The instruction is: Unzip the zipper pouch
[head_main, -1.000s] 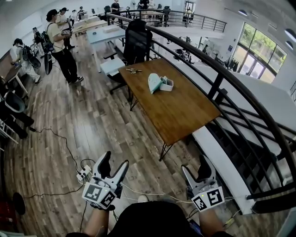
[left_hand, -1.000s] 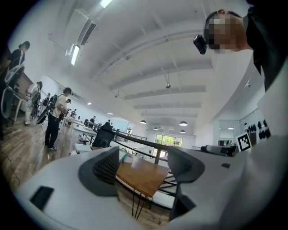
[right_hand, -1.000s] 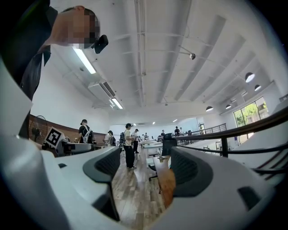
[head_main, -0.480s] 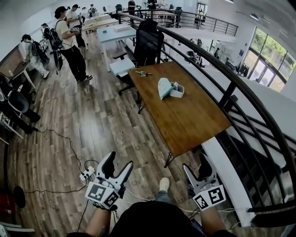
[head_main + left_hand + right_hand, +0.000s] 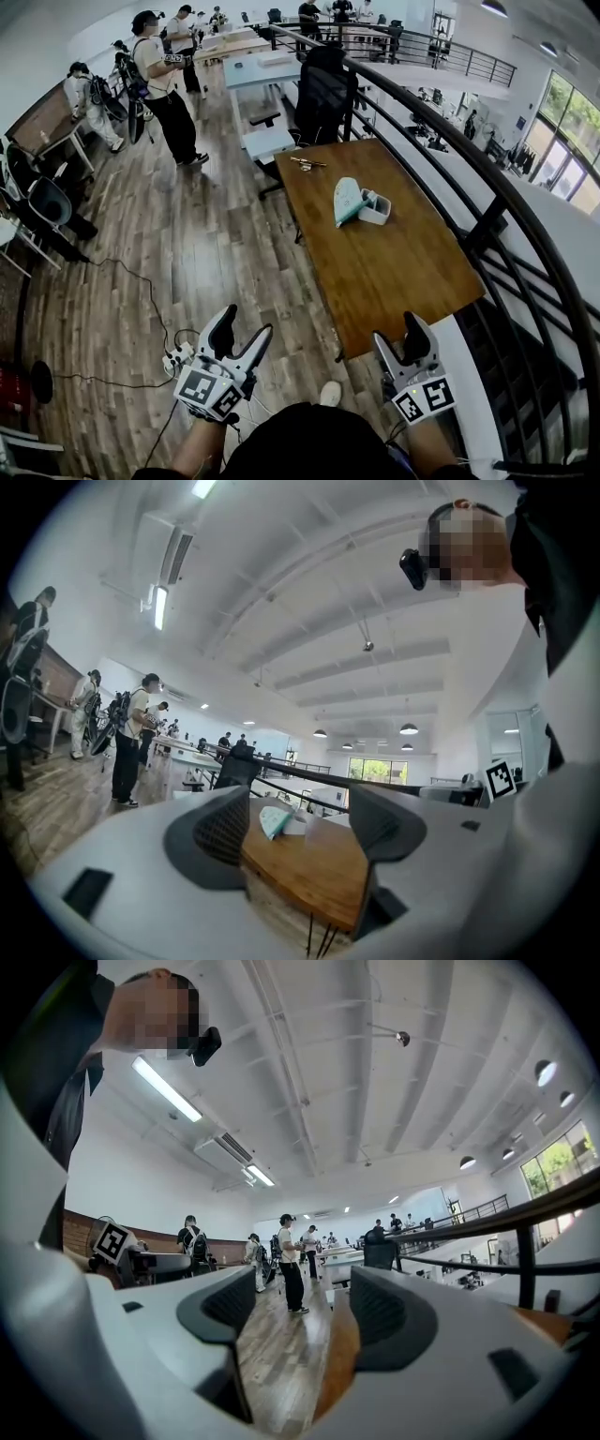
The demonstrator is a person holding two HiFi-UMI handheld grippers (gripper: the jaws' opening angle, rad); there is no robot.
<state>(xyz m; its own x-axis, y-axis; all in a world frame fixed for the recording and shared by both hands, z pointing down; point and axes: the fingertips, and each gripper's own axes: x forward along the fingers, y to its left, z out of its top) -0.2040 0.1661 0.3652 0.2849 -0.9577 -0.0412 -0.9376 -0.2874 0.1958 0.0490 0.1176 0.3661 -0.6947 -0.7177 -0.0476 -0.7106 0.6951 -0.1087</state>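
Observation:
A pale teal zipper pouch point(image 5: 346, 200) lies on the far half of a wooden table point(image 5: 384, 272), with a small white box point(image 5: 376, 208) against its right side. Both grippers are held low, short of the table's near edge and far from the pouch. My left gripper point(image 5: 240, 335) is open and empty; in the left gripper view point(image 5: 302, 829) the pouch point(image 5: 273, 821) shows far off between its fingers. My right gripper point(image 5: 401, 342) is open too, its jaws having just closed a little with nothing between them. In the right gripper view point(image 5: 300, 1316) only the table edge point(image 5: 339, 1358) shows.
A black curved railing point(image 5: 469, 178) runs along the table's right side. A black office chair point(image 5: 323, 89) stands behind the table's far end, and a small metal item point(image 5: 307, 163) lies there. A power strip point(image 5: 172, 356) with cables is on the floor at left. A person point(image 5: 169, 94) stands at the far left.
Both grippers have been carried forward towards the table, whose near edge now lies just ahead of the right gripper. The pouch appears closer. Neither gripper has taken hold of anything.

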